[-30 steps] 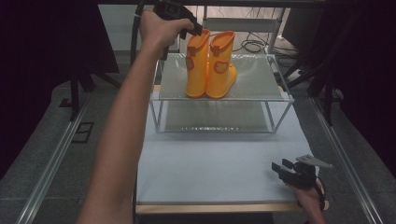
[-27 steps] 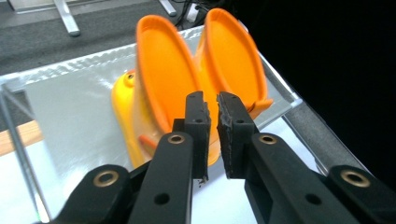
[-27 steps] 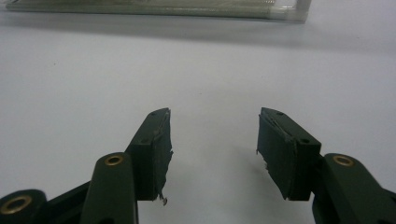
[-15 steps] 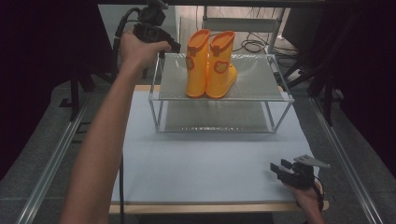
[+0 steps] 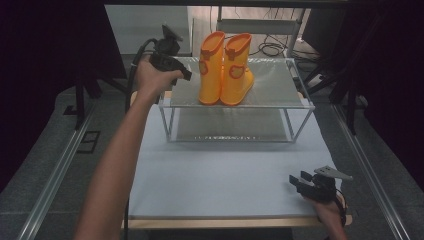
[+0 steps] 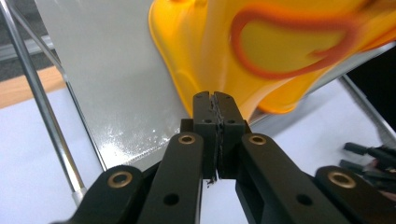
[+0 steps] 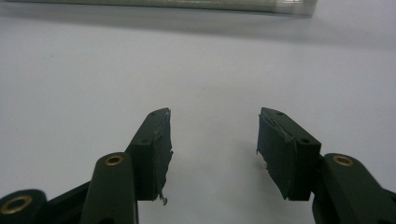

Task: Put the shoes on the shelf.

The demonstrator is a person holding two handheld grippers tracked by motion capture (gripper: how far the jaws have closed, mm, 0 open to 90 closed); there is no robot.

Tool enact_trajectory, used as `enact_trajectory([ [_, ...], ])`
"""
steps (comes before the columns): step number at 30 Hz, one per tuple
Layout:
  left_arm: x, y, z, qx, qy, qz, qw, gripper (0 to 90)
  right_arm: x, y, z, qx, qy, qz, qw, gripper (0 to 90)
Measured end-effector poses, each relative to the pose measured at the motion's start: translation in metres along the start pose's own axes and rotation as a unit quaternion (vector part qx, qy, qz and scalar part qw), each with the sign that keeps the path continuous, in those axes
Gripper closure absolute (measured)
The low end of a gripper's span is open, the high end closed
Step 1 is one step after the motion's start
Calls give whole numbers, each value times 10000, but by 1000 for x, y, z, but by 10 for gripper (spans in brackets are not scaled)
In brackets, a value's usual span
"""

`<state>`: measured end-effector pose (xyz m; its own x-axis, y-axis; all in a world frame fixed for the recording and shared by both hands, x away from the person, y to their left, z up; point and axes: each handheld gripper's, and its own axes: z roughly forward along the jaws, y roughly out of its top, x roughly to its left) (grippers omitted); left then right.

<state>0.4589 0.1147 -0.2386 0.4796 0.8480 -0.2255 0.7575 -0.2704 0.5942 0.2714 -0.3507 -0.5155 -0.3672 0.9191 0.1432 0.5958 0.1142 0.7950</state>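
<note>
Two-tier metal-framed rack [image 5: 300, 106] at far half of table, upper shelf frosted grey, lower shelf same beneath. Pale blue mat [image 5: 220, 175] covers tabletop; wooden edge [image 5: 210, 222] at near side, wood also at left by rack corner. Grey floor both sides, metal rail [image 5: 57, 172] running along left, another at right. Black cables [image 5: 272, 48] coiled on floor behind rack. Dark curtains left and right.

Pale blue table [image 5: 220, 185] with wooden front edge, wire-framed rack [image 5: 235, 107] standing on its far half, two orange boots [image 5: 225, 67] upright on the rack's top shelf (side by side, touching)
</note>
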Motion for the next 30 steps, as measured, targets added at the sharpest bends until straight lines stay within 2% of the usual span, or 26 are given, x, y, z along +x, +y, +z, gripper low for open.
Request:
enact_trajectory([
  [5, 7, -12, 25, 114, -20, 2, 9999, 892, 0, 0, 0, 12, -14, -10, 10000, 441],
  [6, 8, -15, 29, 135, 31, 12, 9999, 892, 0, 0, 0, 21, -13, -7, 10000, 440],
  [11, 13, -25, 50, 140, 52, -88, 9999, 892, 0, -1, 1, 27, -18, -31, 10000, 440],
  [14, 10, -28, 61, 144, 28, -148, 9998, 892, 0, -2, 2, 47, -21, -25, 10000, 440],
  [16, 7, -28, 67, 231, 15, -84, 9997, 892, 0, -2, 3, 48, -25, -30, 10000, 440],
  [17, 6, -28, 69, 246, 6, -82, 9997, 892, 0, -2, 3, 54, -25, -35, 10000, 440],
  [19, 3, -28, 72, 288, 127, -24, 9995, 897, 0, -2, 2, 50, -25, -33, 10000, 440],
  [21, 3, -28, 72, 285, 90, -98, 9995, 898, 0, -2, 2, 46, -22, -25, 10000, 440],
  [28, -1, -27, 71, 280, 77, -165, 9994, 900, 1, -2, 3, 57, -9, -20, 10000, 440],
  [30, -2, -26, 71, 277, -4, -207, 9994, 900, 1, -2, 3, 55, -5, -29, 10000, 440],
])
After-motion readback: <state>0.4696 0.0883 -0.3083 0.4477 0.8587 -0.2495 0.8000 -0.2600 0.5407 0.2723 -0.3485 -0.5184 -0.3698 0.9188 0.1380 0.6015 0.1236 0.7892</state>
